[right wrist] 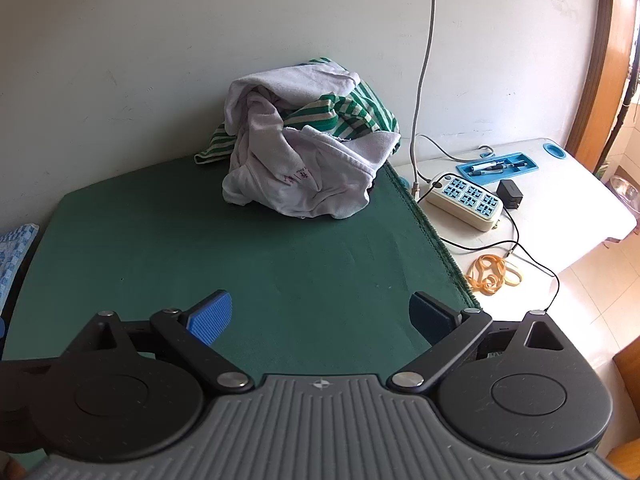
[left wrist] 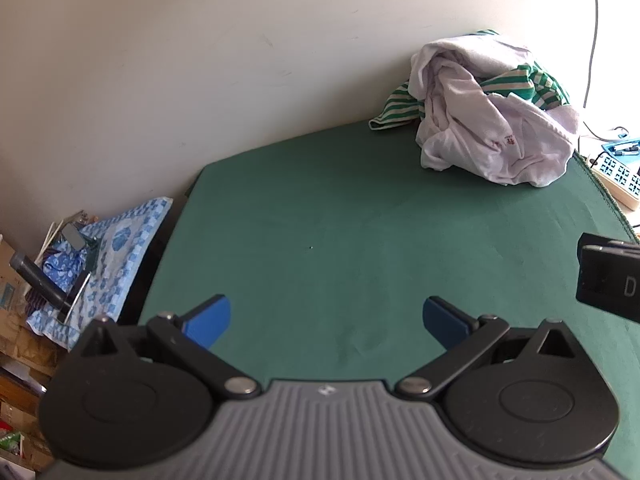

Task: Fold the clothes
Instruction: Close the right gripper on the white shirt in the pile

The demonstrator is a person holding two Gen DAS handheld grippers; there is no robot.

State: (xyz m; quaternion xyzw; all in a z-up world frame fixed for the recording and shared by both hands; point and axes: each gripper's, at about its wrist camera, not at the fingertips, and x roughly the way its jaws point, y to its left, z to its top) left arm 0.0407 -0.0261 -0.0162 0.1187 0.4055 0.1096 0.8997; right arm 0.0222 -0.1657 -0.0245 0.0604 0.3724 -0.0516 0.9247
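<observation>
Green felt table cover (right wrist: pixel 248 248), bare in the middle as if kept for folding, bears a crumpled heap of white and green-striped clothes (right wrist: pixel 308 152) at its far wall-side corner, well apart from left gripper (left wrist: pixel 326 318) and right gripper (right wrist: pixel 320 312), both spread wide and empty.

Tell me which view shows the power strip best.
The right wrist view: the whole cream power strip lies in sight on the white side table, blue sockets and cables plain. The left wrist view catches only part of it, squeezed against the right edge of the picture past the green cloth.
</observation>
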